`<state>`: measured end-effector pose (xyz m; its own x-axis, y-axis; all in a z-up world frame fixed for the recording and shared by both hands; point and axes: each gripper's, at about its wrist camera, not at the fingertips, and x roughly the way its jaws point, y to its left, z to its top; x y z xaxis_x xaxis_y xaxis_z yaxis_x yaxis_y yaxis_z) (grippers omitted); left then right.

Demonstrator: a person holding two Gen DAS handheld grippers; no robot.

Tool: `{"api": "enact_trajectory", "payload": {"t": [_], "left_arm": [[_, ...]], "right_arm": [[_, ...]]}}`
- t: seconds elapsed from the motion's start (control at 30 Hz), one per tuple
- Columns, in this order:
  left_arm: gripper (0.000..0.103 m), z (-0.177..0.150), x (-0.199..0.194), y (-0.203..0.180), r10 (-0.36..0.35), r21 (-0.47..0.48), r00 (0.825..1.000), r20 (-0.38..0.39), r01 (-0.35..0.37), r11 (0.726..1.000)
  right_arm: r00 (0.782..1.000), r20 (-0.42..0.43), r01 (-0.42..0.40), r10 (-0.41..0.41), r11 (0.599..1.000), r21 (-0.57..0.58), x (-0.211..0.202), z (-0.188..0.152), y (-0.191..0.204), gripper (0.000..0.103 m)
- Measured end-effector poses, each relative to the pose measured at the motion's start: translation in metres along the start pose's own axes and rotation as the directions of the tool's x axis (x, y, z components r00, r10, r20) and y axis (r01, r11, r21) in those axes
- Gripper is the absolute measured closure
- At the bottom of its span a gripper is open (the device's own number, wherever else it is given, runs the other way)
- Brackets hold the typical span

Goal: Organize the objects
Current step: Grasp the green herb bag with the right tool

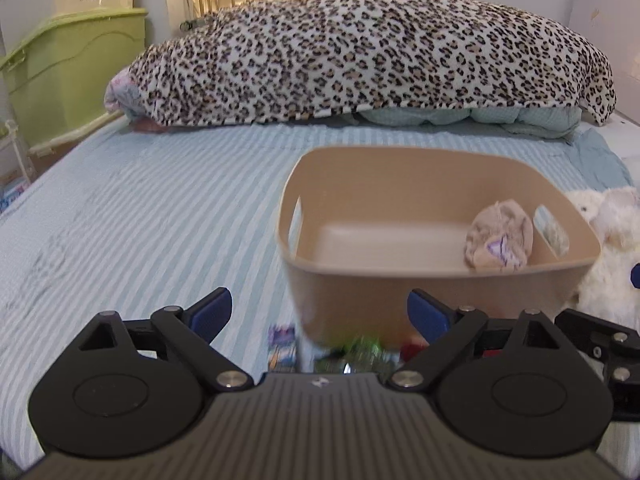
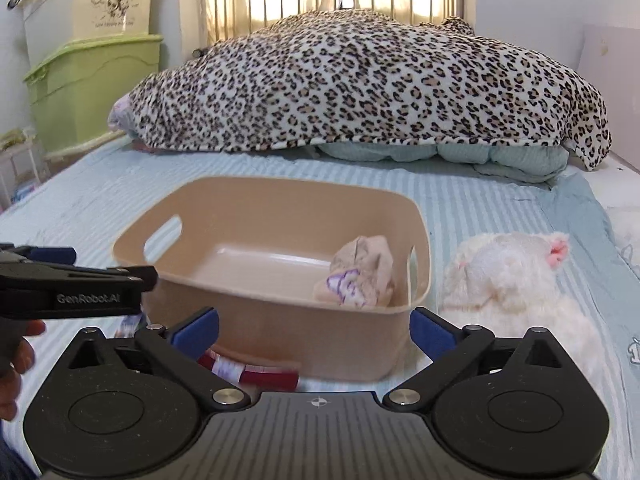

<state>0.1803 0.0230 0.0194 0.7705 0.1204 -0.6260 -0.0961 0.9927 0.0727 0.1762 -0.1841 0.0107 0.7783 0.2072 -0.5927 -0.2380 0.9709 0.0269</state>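
Striped pale-blue bedding point(image 1: 140, 220) carries everything. Both tongs, left gripper point(image 1: 319, 314) and right gripper point(image 2: 315, 334), hang released with nothing between their blue pads. Just ahead sits a beige plastic tub point(image 2: 280, 320) holding a crumpled beige cloth point(image 2: 360, 276); a white fluffy plush toy point(image 2: 508, 276) lies beside it, a red packet point(image 2: 260, 374) at its near wall.
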Motion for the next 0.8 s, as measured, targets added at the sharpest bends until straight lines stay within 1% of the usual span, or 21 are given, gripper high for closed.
{"api": "enact_trajectory", "payload": {"t": [0.13,0.27,0.37,0.43,0.67,0.8], "left_arm": [[0.008,-0.018,-0.005,0.015,0.017,0.000,0.999,-0.028,-0.017,1.000],[0.008,-0.036,-0.004,0.030,0.051,0.002,0.997,-0.058,-0.051,0.999],[0.008,-0.048,0.000,0.042,0.064,-0.012,0.994,-0.087,-0.065,0.998],[0.008,-0.053,0.005,0.048,0.069,-0.021,0.992,-0.103,-0.071,0.997],[0.008,-0.065,0.018,0.067,0.104,-0.053,0.986,-0.133,-0.111,0.992],[0.008,-0.068,0.022,0.078,0.127,-0.072,0.982,-0.138,-0.138,0.988]], "right_arm": [[1.000,-0.030,0.002,-0.002,1.000,-0.011,-0.003,-0.013,0.009,0.000],[0.997,-0.071,-0.028,0.028,1.000,0.005,0.002,-0.020,0.016,0.000],[0.995,-0.084,-0.050,0.050,0.999,-0.006,0.005,-0.024,0.027,0.000],[0.994,-0.088,-0.071,0.069,0.997,-0.013,0.009,-0.028,0.034,0.000],[0.979,-0.149,-0.147,0.137,0.987,-0.058,0.032,-0.041,0.060,0.001],[0.969,-0.176,-0.188,0.174,0.980,-0.062,0.047,-0.042,0.073,0.006]]}}
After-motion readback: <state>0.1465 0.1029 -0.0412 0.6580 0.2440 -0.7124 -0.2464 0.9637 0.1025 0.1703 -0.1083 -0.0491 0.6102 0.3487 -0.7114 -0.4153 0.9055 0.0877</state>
